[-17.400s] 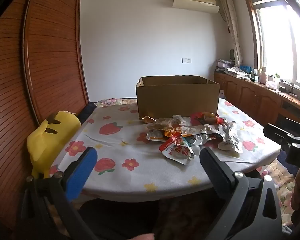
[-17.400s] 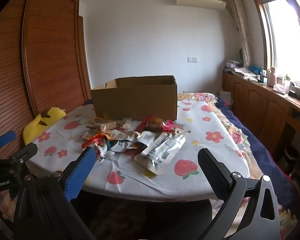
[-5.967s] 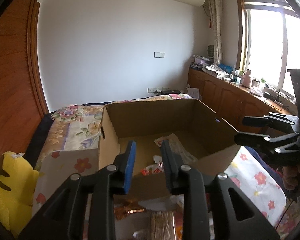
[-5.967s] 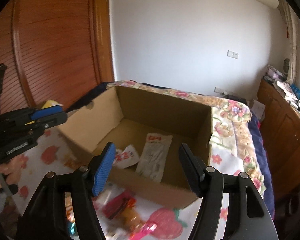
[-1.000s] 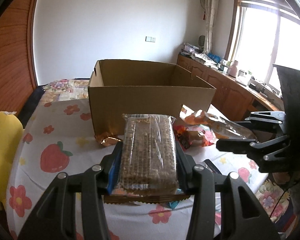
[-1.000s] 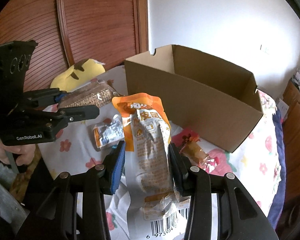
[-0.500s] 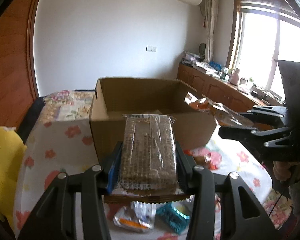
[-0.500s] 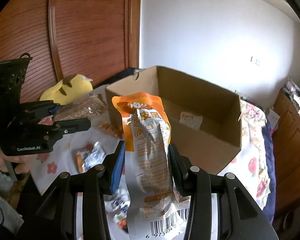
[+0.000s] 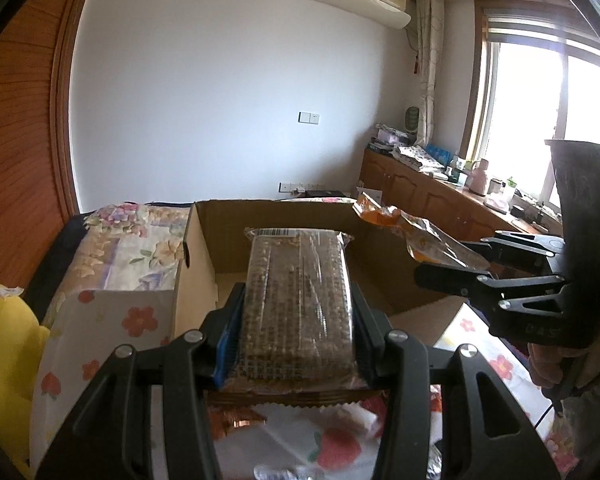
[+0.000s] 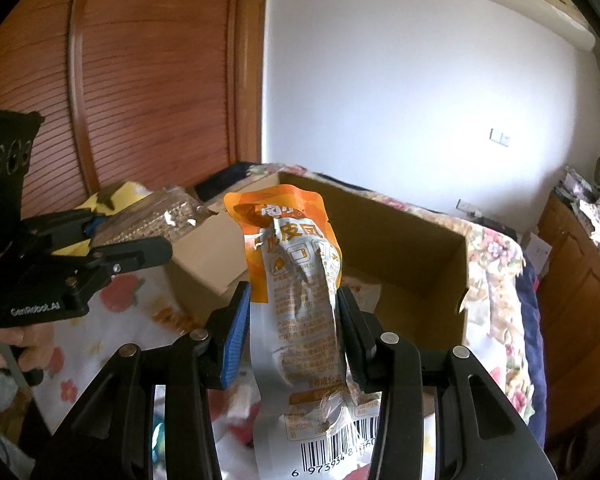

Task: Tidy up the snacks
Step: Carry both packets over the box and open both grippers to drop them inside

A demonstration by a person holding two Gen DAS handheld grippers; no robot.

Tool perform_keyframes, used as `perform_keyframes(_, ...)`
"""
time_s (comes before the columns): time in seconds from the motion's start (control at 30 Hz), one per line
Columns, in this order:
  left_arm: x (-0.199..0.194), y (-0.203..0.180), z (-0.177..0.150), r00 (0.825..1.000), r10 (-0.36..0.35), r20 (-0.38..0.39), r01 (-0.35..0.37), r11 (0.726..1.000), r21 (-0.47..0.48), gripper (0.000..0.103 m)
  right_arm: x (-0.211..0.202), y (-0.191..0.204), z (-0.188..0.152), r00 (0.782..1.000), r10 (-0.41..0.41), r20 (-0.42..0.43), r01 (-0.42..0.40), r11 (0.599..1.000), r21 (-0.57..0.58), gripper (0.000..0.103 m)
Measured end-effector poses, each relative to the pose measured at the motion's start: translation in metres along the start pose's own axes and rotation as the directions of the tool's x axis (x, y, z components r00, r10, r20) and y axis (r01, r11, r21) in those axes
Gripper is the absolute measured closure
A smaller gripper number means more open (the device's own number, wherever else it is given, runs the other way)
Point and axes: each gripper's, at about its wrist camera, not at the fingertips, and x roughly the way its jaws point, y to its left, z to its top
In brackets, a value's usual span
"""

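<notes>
Presently left gripper (image 9: 296, 320) jaws pinch a brown wafer pack (image 9: 298, 300); right gripper (image 10: 294, 328) jaws pinch an orange pouch (image 10: 296, 280), both near the cardboard box (image 10: 400, 248).

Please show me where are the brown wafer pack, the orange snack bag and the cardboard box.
brown wafer pack (image 9: 298, 300), left wrist view, middle of its top face
orange snack bag (image 10: 296, 272), right wrist view, printed front
cardboard box (image 10: 400, 248), right wrist view, inner wall

We count two grippers, the left gripper (image 9: 298, 330) and the right gripper (image 10: 294, 330), each closed on one snack: one brown bar pack (image 9: 298, 300) and one orange pouch (image 10: 296, 280). There is one box (image 10: 400, 248), one plush (image 9: 4, 344), and a few blurred packets on the table, too unclear to number.
</notes>
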Motion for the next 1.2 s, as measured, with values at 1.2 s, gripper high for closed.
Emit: perform_keyframes(1.2,0.084,0.002,-0.001,0.998,0.028,-0.057,-0.029,0.999,-0.017,0.055,0.083,-0.053,-0.018,0.996,-0.052,-0.068,0.058,0.994,0.088,0.060)
